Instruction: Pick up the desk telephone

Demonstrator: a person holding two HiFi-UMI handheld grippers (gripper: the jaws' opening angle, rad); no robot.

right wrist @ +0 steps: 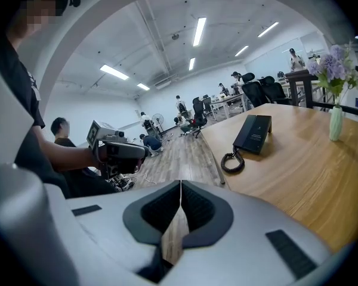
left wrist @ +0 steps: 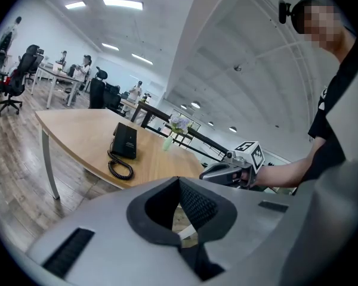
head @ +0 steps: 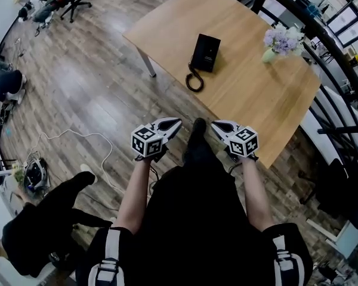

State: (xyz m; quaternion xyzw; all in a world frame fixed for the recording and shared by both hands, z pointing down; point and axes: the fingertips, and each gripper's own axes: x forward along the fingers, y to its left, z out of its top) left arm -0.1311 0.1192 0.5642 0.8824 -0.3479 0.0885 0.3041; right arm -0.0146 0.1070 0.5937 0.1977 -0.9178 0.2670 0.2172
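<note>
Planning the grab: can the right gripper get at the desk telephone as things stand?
Probably not yet: the right gripper hangs back at the near edge of the table, jaws shut, and the desk telephone lies well across the top. Nothing stands in between, though.

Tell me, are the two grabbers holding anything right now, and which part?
Nothing is held. The left gripper and the right gripper are both shut with nothing between their jaws, and the desk telephone lies untouched on the table.
</note>
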